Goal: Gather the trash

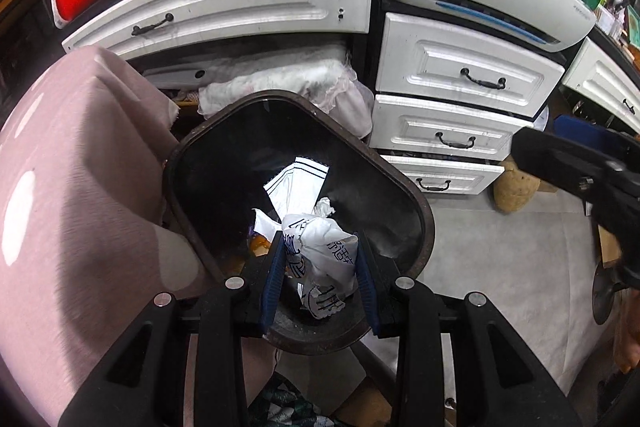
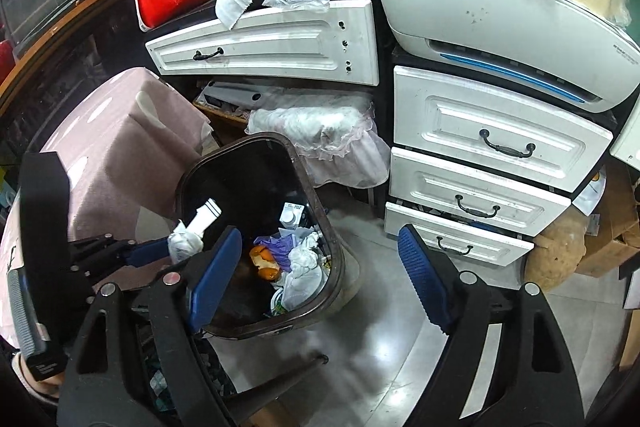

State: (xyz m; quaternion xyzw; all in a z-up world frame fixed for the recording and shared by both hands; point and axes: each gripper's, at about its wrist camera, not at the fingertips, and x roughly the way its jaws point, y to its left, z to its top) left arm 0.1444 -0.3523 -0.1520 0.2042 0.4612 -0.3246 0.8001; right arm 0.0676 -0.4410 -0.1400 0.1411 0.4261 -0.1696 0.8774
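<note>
Left tongs clamped on a crumpled white wrapper with blue print, both blue pads pressed against its sides. Held right over the open mouth of a dark bin, tilted down into it. Below and beyond the fingertips, more trash in the bin: a flat white packet with blue stripes and something orange.

Right tongs spread wide apart, nothing between the blue pads. Between and just ahead of the fingers, the bin's near rim and bare grey floor. Inside the bin, by the left finger: orange peel, purple scrap, white tissues. Further left, the other tongs with the wrapper poised at the bin's edge.

Beyond both, white drawers with dark handles, a printer on top. To the left, a pink cloth beside the bin.
</note>
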